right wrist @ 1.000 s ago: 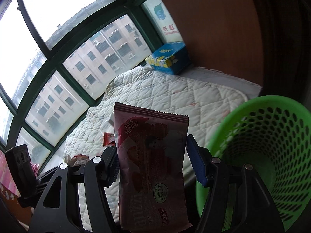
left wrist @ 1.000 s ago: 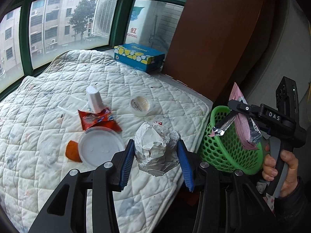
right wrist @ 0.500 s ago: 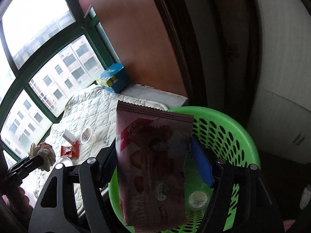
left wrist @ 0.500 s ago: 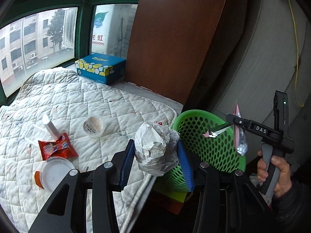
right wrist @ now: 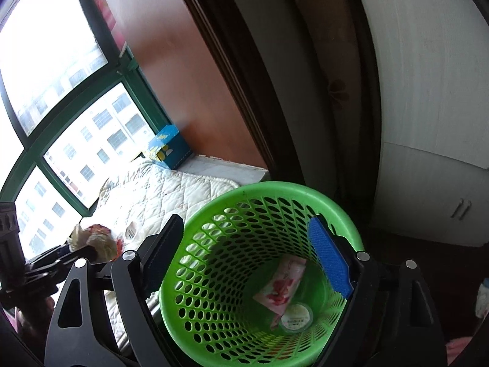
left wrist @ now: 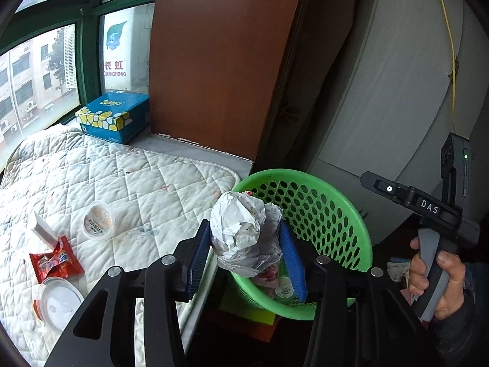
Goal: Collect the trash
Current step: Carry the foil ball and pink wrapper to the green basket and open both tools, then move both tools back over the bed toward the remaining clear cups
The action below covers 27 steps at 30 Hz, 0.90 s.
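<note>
My right claw [right wrist: 247, 260] has just been opening; its jaws now stand wide with nothing between them, and the pink snack wrapper [right wrist: 282, 284] that was pinched there half a second ago lies at the bottom of the green basket [right wrist: 214, 211] directly below, beside 1 round lidded cup [right wrist: 295, 316]. So that piece counts as collected, and this claw is free for another pick.

My left claw [left wrist: 246, 244] is narrowed onto the crumpled paper ball [left wrist: 244, 232], both blue pads pressing its sides. A second ago the ball hung over the quilted mattress [left wrist: 152, 177]; now it sits over the near rim of the basket [left wrist: 351, 214], so I judge that release is the next step, once it is fully over the opening.

Counting what I see: 1 basket holding 2 pieces, 1 paper ball in my left claw. Left of that claw, on the mattress, 4 pieces are left: 1 red snack packet [left wrist: 55, 260], 1 round sealed cup [left wrist: 98, 220], 1 clear round lid [left wrist: 58, 302] over something orange, and 1 small white carton [left wrist: 42, 229]. Beyond them, 1 blue tissue box [left wrist: 113, 116] stands by the window, probably not trash.
</note>
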Motion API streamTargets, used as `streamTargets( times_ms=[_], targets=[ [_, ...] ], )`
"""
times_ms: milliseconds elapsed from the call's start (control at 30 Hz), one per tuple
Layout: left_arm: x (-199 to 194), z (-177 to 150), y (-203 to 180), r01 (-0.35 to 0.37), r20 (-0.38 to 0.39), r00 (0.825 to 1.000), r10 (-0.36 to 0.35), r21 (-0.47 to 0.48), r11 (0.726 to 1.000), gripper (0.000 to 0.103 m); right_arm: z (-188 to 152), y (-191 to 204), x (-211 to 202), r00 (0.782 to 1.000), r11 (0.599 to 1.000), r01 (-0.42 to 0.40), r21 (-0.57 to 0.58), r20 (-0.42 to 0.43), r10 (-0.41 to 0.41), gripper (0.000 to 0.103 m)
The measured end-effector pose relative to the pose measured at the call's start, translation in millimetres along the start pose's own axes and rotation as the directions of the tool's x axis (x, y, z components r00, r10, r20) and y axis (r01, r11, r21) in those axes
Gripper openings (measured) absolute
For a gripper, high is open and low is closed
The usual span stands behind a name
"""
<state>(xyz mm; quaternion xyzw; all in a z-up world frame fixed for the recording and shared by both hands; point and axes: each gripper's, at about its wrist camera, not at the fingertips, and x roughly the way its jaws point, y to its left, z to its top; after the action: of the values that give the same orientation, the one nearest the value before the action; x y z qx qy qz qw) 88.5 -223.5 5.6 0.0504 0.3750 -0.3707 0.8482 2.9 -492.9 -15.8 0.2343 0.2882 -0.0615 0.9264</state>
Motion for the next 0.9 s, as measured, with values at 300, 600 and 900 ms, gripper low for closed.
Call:
streamTargets(
  times_ms=[300,600,900],
  targets=[
    [26.6,7.7,-28.6,0.040,-0.039,0.998,-0.039,0.044,0.998,0.051,2.8,-7.0,-18.2,0.999,1.000,0.005,0.007,0.050,-0.006,0.086],
    [30.5,10.7,-38.2,0.074,-0.030,0.997,-0.073,0.033,0.997,0.070,0.9,-8.6,-23.2,0.998,1.000,-0.006,0.022,0.058,0.004,0.087],
    [1.7,-5.9,-1.6,-0.047,0.001,0.999,0.047,-0.037,0.998,0.076,-4.6,13.3,-20.1,0.998,0.999,-0.037,-0.023,0.054,0.038,0.088]
  ],
)
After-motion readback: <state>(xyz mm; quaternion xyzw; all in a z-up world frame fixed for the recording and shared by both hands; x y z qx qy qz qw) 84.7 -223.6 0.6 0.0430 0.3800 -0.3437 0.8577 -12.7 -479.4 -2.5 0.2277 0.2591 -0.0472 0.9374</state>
